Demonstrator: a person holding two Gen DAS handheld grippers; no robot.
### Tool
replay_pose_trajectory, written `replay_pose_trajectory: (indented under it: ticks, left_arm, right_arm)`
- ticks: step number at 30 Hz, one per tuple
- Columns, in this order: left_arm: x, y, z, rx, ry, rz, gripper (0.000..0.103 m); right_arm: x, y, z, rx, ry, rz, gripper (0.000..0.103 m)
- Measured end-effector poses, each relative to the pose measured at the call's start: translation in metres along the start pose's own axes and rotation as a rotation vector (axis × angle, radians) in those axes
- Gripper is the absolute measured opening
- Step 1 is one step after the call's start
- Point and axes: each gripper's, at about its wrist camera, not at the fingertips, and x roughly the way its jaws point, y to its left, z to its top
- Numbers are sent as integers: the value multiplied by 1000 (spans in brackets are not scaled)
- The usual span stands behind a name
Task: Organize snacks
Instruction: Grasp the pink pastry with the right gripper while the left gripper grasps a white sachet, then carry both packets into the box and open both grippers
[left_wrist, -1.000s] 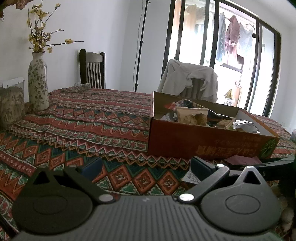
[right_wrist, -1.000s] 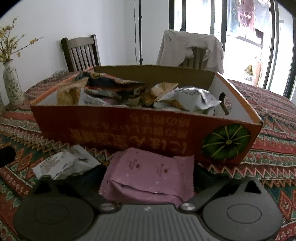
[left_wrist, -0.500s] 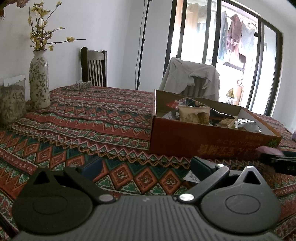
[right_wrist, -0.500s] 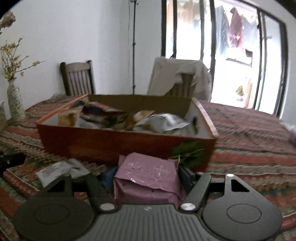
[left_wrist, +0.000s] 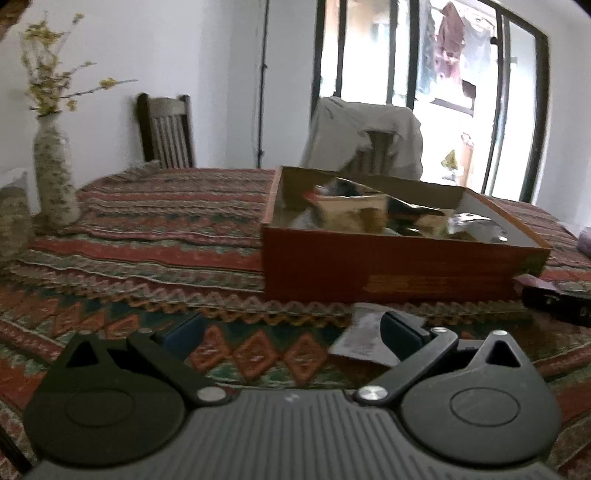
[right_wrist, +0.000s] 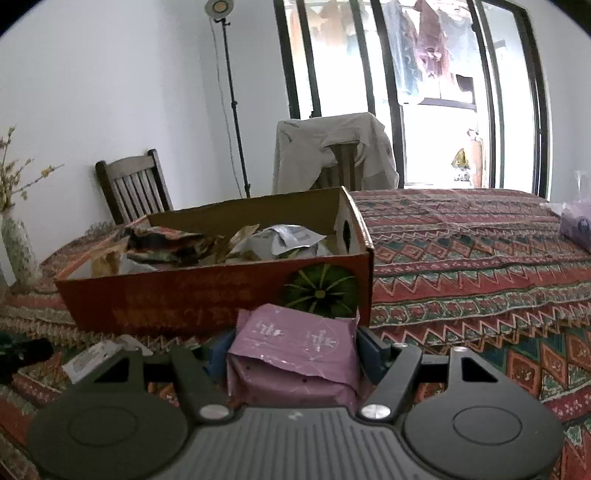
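Observation:
An orange cardboard box (right_wrist: 207, 295) (left_wrist: 388, 273) with several snack packets in it stands on the patterned tablecloth. My right gripper (right_wrist: 293, 345) is shut on a pink snack packet (right_wrist: 295, 354), held just in front of the box's right end. A small white packet (right_wrist: 94, 356) (left_wrist: 360, 332) lies on the cloth before the box. My left gripper (left_wrist: 291, 332) is open and hovers over the cloth left of that white packet, with nothing between its fingers. The right gripper's tip with the pink packet (left_wrist: 554, 295) shows at the right edge of the left wrist view.
A flowered vase (left_wrist: 53, 177) stands at the table's left end. Two chairs, one wooden (right_wrist: 133, 188) and one draped with a white cloth (right_wrist: 332, 155), stand behind the table. A purple packet (right_wrist: 578, 229) lies at the far right of the cloth.
My right gripper closed on the pink packet, lifted it off the cloth and swung toward the box's right end. The left gripper shifted slightly, and the white packet now lies nearer its right finger.

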Motion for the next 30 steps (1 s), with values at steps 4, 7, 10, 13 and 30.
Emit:
replay_pose_trajectory:
  ticks: [4,7,10,13,30]
  left_arm:
    - [10,-15,2,31,54,-57,103]
    - [19,-26,4,54,90,-71,103]
    - [29,-35,5,84,109,-72,103]
    - [41,-40,6,88,152,-77,103]
    - [43,-45,3,22,126,-103,45]
  right_arm:
    - [0,0,0,9,-1,1,69]
    - [1,-1,0,17,-1,3,69]
    - [0,-2,0,23,1,7,69]
    - [2,-2,0,25,6,11,69]
    - [0,2,-1,6,-6,20,69]
